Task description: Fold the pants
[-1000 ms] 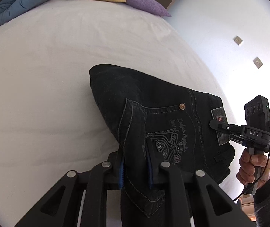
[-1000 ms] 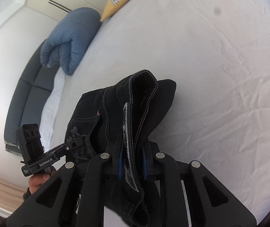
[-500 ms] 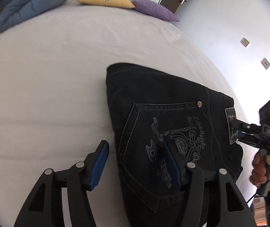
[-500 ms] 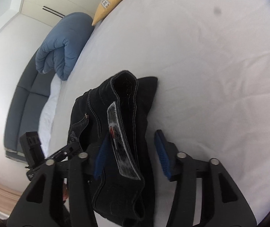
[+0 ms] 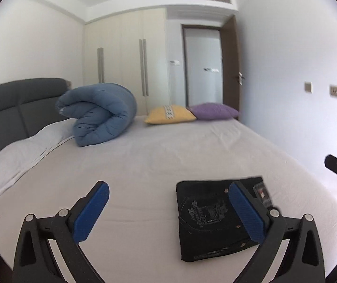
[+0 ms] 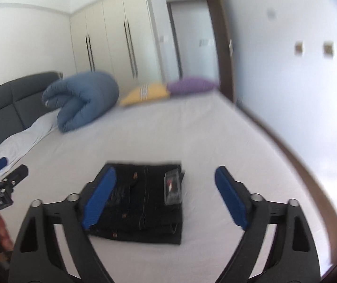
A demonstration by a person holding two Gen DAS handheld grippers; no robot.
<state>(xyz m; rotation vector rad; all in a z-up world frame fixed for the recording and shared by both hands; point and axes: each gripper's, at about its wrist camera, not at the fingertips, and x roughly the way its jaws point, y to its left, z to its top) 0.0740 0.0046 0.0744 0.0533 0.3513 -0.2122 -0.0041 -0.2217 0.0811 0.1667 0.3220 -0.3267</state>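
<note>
Both units have released the garment and pulled back from it. One second ago each hand-held gripper was clamped on a fold of the black denim pants with the embroidered back pocket; half a second ago the blue pads were already apart around the cloth. Now the left hand-held gripper is spread wide and holds nothing, and its right pad only overlaps the pants in the line of sight. The right hand-held gripper is likewise fully spread and empty, with the pants showing between and beyond its pads. The right wrist view is motion-blurred, consistent with a withdrawal in progress.

The pants lie as a compact rectangular stack on the white bed sheet, near the foot edge of the bed and toward its right side, well apart from the rolled blue quilted duvet, the yellow cushion and the purple cushion at the far edge. Layer edges are visible along the near side of the stack, and the waistband label faces up.

Assessment: the fold appears complete. The stack holds its shape without support, so stiff denim should remain as placed. No further grasp seems required; any remaining action would be minor squaring of the edges.
</note>
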